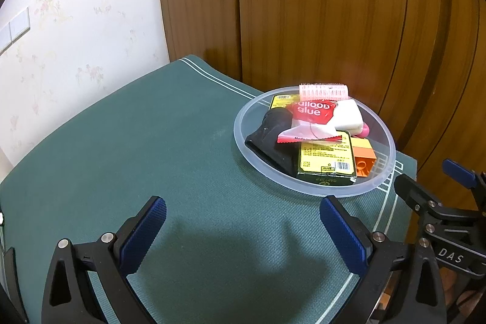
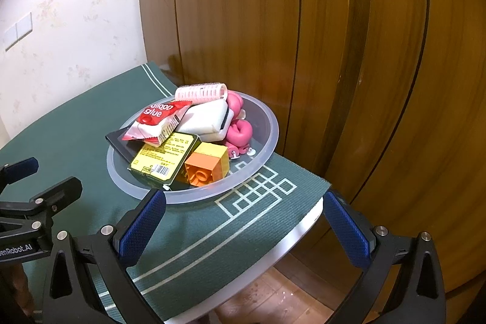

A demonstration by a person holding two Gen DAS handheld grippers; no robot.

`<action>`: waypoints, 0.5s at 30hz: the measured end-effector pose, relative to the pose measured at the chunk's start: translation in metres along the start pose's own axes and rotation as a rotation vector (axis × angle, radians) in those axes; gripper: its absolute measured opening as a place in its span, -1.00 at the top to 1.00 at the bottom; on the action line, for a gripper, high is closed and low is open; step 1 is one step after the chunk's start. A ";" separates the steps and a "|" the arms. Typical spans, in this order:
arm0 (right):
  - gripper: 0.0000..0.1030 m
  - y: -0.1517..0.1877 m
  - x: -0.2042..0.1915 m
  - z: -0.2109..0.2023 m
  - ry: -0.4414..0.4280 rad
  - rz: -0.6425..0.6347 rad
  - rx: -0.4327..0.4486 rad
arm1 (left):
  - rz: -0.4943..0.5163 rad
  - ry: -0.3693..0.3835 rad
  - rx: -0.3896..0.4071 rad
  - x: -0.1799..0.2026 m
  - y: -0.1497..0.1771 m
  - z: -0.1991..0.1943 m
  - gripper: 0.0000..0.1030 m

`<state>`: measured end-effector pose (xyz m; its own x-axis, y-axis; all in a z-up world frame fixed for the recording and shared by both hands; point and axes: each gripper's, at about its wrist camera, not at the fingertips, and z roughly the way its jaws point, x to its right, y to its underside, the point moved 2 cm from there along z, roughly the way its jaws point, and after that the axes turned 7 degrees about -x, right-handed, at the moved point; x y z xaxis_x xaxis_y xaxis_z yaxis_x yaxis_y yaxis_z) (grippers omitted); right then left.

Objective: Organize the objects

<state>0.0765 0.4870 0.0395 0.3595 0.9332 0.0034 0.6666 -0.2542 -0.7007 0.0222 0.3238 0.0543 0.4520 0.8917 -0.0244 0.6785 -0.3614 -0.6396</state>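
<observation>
The right gripper has its blue-padded fingers spread wide apart with nothing between them, and the left gripper is likewise wide apart and empty over bare green mat. Just ahead of the right fingers, nearly touching the left pad, sits the clear round plastic bowl on the bench, heaped with the objects. Nearest its front rim is the orange and yellow toy brick, beside a yellow-labelled flat box. The red balloon-glue packet and pink hair roller lie farther back. The right gripper is judged the closer.
</observation>
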 end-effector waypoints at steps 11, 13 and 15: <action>-1.00 0.000 0.000 0.001 -0.003 -0.002 -0.001 | 0.009 -0.015 -0.001 0.005 -0.001 0.003 -1.00; -1.00 0.000 0.000 0.001 -0.003 -0.001 -0.001 | 0.020 -0.021 0.009 0.007 0.000 0.003 -1.00; -1.00 0.001 0.000 0.001 0.000 0.000 0.000 | 0.031 -0.025 0.017 0.010 0.000 0.002 -1.00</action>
<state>0.0765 0.4870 0.0383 0.3597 0.9331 0.0038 0.6669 -0.2543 -0.7004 0.0251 0.3332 0.0523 0.4576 0.8869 -0.0635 0.6544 -0.3843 -0.6512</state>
